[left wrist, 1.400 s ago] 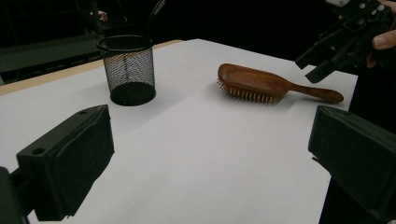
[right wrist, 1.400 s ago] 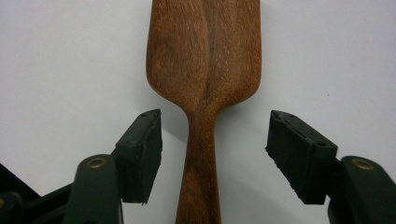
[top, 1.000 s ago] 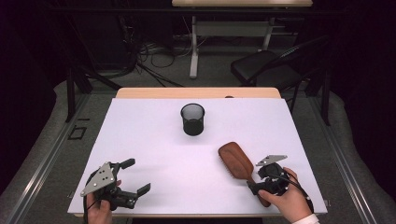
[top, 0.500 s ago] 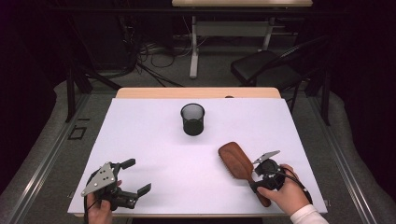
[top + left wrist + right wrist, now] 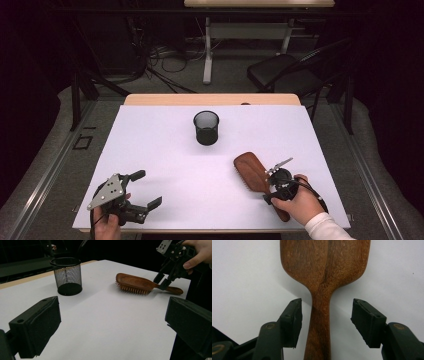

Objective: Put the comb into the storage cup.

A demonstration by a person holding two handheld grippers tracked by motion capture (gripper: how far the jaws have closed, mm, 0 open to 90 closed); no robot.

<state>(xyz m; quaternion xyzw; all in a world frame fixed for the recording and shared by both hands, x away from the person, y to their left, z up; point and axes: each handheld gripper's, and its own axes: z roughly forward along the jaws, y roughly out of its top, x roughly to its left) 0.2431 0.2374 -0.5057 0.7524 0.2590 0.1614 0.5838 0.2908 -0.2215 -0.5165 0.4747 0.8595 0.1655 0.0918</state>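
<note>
Right gripper (image 5: 326, 315) fingers, just closing, straddle the hairbrush (image 5: 324, 277) handle untouched; left gripper (image 5: 112, 327) gapes.

A white table (image 5: 150, 150) stands in a dark room, with a black chair (image 5: 285, 75) and floor cables (image 5: 160, 60) behind.

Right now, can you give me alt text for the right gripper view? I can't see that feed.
The right gripper straddles the neck of a wooden hairbrush lying on the white table; its jaws have just been closing, with a gap still on each side of the handle. The brush's broad back spreads across the top of the view.
</note>
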